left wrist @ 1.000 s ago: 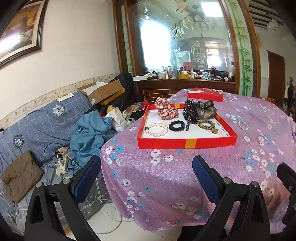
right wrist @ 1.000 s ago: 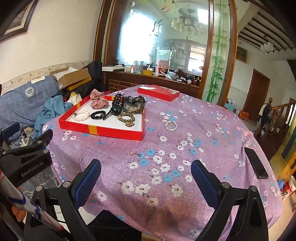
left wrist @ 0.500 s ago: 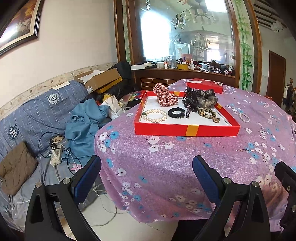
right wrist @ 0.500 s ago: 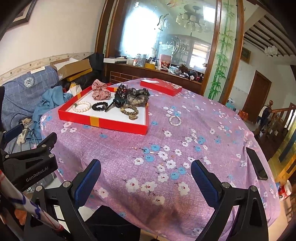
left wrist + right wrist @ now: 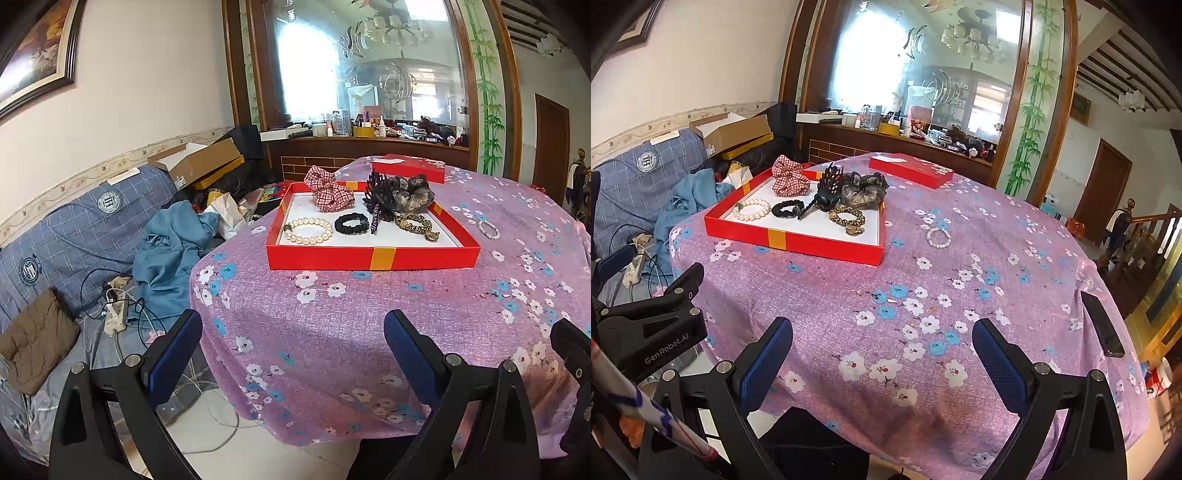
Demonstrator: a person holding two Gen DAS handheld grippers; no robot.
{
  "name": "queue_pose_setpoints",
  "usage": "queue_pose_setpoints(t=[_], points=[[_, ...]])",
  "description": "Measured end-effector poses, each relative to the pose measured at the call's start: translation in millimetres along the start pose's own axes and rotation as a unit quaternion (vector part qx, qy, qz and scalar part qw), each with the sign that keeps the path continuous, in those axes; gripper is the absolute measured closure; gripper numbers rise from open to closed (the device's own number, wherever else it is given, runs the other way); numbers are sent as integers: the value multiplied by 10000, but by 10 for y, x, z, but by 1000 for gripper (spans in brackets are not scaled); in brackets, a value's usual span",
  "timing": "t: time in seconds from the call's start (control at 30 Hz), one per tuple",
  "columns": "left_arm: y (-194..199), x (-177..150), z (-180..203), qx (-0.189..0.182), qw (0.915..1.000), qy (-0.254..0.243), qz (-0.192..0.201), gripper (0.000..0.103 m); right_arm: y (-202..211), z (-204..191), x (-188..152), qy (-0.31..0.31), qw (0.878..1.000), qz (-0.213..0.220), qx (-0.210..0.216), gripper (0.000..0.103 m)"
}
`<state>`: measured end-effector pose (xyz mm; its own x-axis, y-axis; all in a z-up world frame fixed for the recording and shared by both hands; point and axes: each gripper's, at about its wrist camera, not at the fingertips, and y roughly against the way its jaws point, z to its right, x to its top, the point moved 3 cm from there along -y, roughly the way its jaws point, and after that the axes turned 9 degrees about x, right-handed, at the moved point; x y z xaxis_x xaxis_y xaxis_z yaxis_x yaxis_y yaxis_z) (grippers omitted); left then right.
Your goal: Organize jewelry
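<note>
A red tray [image 5: 373, 257] [image 5: 798, 242] sits on the purple flowered tablecloth [image 5: 406, 306]. In it lie a pearl bracelet [image 5: 309, 230] [image 5: 752, 209], a black scrunchie [image 5: 352, 223] [image 5: 786, 208], a red plaid scrunchie [image 5: 329, 188] [image 5: 788, 180], a black claw clip [image 5: 380, 201] [image 5: 829, 186], a dark scrunchie [image 5: 412, 192] and a gold bracelet [image 5: 415, 224] [image 5: 847, 218]. A small white bead bracelet [image 5: 488, 229] [image 5: 939, 237] lies on the cloth right of the tray. My left gripper [image 5: 293, 345] and right gripper [image 5: 882, 345] are open and empty, near the table's front edge.
The red lid [image 5: 408, 170] [image 5: 910, 170] lies behind the tray. A black phone [image 5: 1102, 325] rests at the table's right edge. A blue sofa [image 5: 66, 229] with clothes, a power strip and cardboard boxes stands to the left. A wooden cabinet with a mirror is behind.
Both grippers have risen and tilted, so the table and tray sit lower and nearer in each view. Nothing on the table has moved. Both grippers stay open.
</note>
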<state>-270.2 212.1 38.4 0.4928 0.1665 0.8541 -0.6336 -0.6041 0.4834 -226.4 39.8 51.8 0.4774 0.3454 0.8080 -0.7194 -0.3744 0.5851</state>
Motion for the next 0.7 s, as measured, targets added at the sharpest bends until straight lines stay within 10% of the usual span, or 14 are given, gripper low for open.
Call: queue_pose_setpoints(t=[0.7], points=[[-7,4,17,33,10000,-72,28,5,-27,14,-8,2,10000,-38,-4,3]])
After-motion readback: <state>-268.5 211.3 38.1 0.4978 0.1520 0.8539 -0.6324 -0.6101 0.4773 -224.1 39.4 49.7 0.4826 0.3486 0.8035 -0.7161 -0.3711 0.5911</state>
